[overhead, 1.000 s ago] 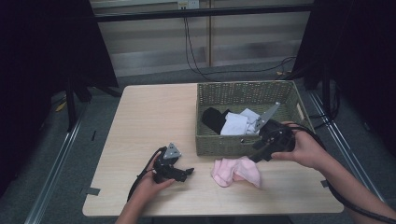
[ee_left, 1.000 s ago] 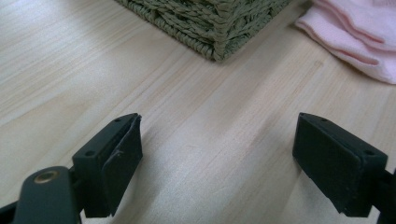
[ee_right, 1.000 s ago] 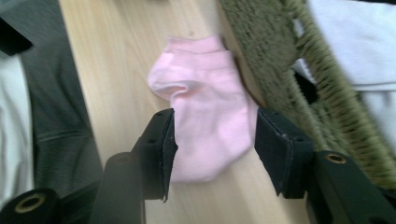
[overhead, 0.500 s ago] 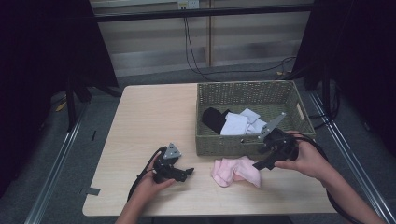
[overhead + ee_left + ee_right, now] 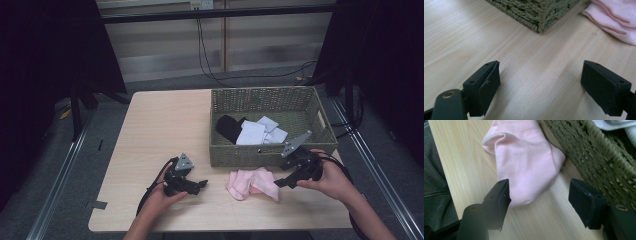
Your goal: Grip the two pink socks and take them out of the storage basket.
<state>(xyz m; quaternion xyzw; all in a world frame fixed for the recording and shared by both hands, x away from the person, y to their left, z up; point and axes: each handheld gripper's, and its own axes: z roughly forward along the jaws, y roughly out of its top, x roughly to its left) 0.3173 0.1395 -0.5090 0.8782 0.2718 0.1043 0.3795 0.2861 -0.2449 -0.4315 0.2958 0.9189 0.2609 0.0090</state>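
A pink sock [image 5: 252, 182] lies crumpled on the wooden table just in front of the woven basket [image 5: 265, 156]. My right gripper [image 5: 281, 183] hovers low at the sock's right end. In the right gripper view its jaws [image 5: 540, 205] stand apart and have just been opening. The sock's [image 5: 524, 162] toe lies between and below them, untouched by the pads. My left gripper [image 5: 201, 186] rests on the table to the sock's left, pointing toward it. Its jaws [image 5: 540, 87] are wide open over bare wood, with the sock [image 5: 616, 17] and the basket corner [image 5: 536, 12] farther off.
The basket holds white cloths [image 5: 260, 132] and a black item [image 5: 227, 125]. Its wicker wall [image 5: 599, 157] runs close along the right gripper's outer jaw. The table's front edge [image 5: 215, 225] lies near both hands. A person's trouser leg [image 5: 434, 182] shows beyond that edge.
The right gripper has come down from the basket's front rim to the table beside the pink sock, and its jaws stand wider. The left gripper has not moved.
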